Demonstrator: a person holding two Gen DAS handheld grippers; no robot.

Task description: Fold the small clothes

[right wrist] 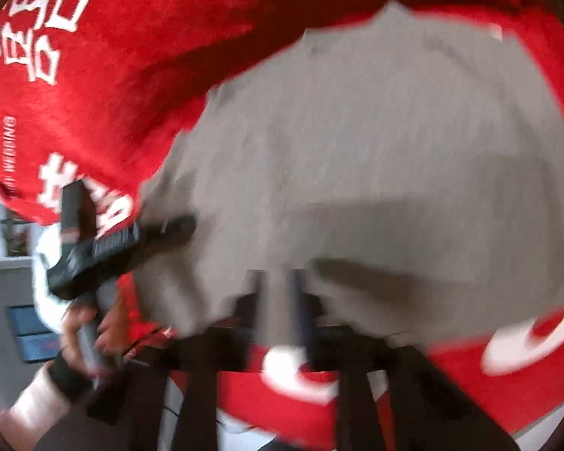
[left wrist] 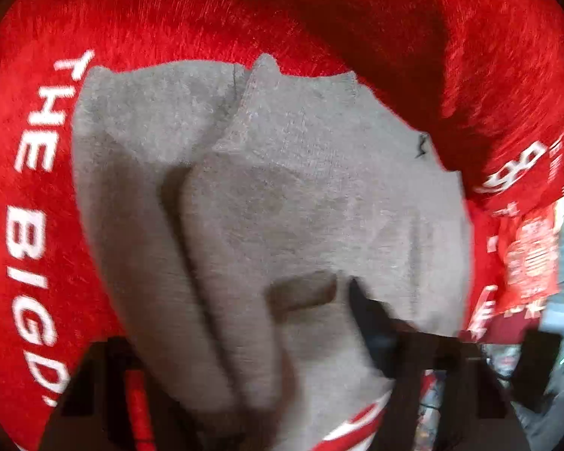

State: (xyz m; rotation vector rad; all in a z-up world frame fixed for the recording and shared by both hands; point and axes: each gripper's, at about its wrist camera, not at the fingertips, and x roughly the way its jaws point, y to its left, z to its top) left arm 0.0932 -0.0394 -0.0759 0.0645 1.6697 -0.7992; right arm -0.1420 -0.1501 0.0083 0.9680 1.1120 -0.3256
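Observation:
A grey knitted garment (left wrist: 282,188) lies on a red cloth with white lettering (left wrist: 30,195). In the left wrist view it hangs in folds over my left gripper (left wrist: 304,338), which is shut on its near edge. In the right wrist view the grey garment (right wrist: 376,158) fills the middle, and my right gripper (right wrist: 282,300) is shut on its near edge. The left gripper (right wrist: 146,233) shows there too, at the garment's left edge, held by a hand (right wrist: 79,334). Both views are blurred.
The red cloth (right wrist: 112,75) covers the whole surface and bunches up behind the garment. Its edge drops off at the right of the left wrist view (left wrist: 526,263) and at the left of the right wrist view, where room furniture (right wrist: 15,233) shows.

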